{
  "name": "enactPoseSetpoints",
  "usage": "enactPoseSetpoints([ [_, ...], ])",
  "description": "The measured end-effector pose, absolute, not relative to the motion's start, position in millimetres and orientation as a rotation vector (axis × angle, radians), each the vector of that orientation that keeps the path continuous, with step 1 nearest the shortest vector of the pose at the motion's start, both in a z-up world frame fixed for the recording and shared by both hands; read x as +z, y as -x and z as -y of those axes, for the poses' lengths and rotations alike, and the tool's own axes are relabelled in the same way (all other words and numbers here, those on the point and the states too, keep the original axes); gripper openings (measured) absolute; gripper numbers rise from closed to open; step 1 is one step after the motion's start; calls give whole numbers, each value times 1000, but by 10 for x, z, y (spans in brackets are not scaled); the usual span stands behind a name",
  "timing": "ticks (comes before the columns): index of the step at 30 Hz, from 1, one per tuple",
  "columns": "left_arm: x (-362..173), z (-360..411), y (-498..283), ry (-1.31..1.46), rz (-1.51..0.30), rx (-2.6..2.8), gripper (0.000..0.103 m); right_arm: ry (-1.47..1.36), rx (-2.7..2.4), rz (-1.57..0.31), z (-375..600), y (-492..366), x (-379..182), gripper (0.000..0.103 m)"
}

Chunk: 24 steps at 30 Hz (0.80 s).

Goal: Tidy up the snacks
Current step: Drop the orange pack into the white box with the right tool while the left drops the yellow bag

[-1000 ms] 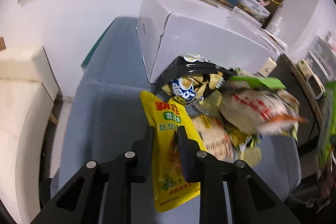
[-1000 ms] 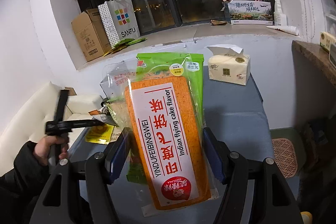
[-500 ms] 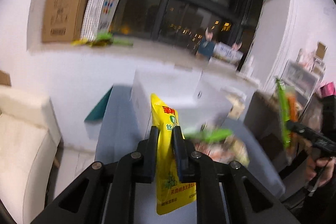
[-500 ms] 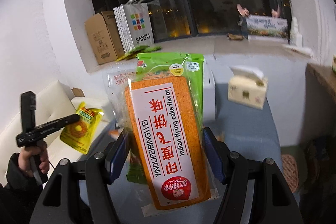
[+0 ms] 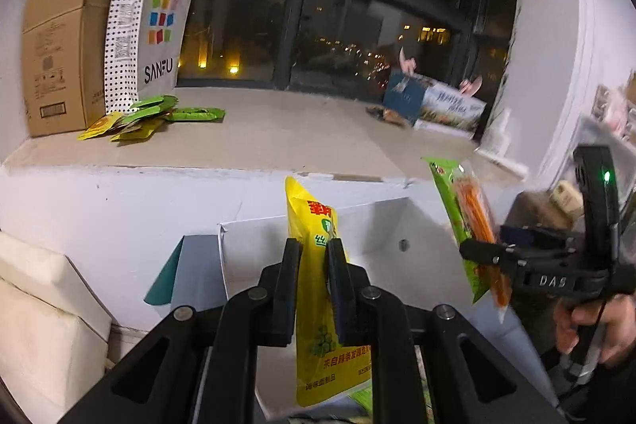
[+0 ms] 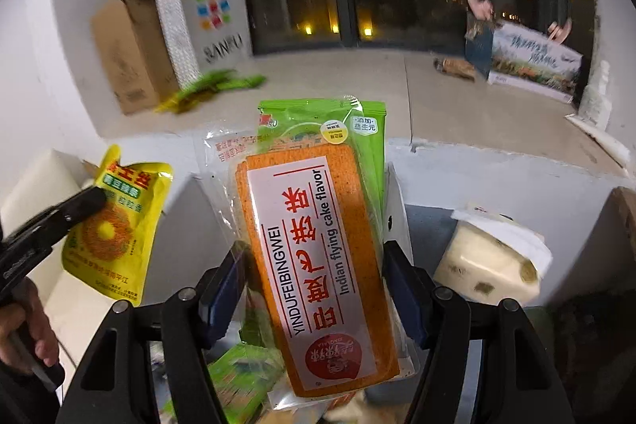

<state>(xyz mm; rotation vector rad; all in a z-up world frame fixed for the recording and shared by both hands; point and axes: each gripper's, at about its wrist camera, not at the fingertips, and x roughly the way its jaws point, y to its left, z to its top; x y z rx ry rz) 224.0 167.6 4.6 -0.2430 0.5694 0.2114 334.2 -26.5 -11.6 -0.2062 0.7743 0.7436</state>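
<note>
My left gripper (image 5: 314, 249) is shut on a yellow snack pouch (image 5: 318, 308) and holds it upright in the air, in front of a white box (image 5: 381, 225). The same pouch (image 6: 115, 221) shows at the left of the right wrist view. My right gripper (image 6: 314, 257) is shut on an orange flying cake pack (image 6: 314, 257) with a green packet (image 6: 361, 122) behind it. In the left wrist view this pack (image 5: 473, 225) hangs at the right. A few snack packets (image 6: 238, 360) lie below, mostly hidden.
A wide window ledge (image 5: 278, 138) runs ahead. On it stand a cardboard box (image 5: 55, 50), a SANFU paper bag (image 5: 151, 30), several green and yellow packets (image 5: 151, 114) and a printed box (image 5: 441, 106). A tissue pack (image 6: 493, 261) lies at the right.
My left gripper has lifted the yellow pouch off the snack pile and tilted up toward the window ledge. My right gripper has moved up with the cake pack toward the ledge.
</note>
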Motion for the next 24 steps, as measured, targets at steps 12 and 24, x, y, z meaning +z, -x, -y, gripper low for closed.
enactPoseSetpoints([
  [12, -34, -1728, -2233, 266, -578, 223, 103, 176, 720, -713, 163, -3634, -100, 103],
  [24, 291, -1225, -1330, 180, -388, 107, 103, 86, 917, -633, 697, -2930, 208, 103],
])
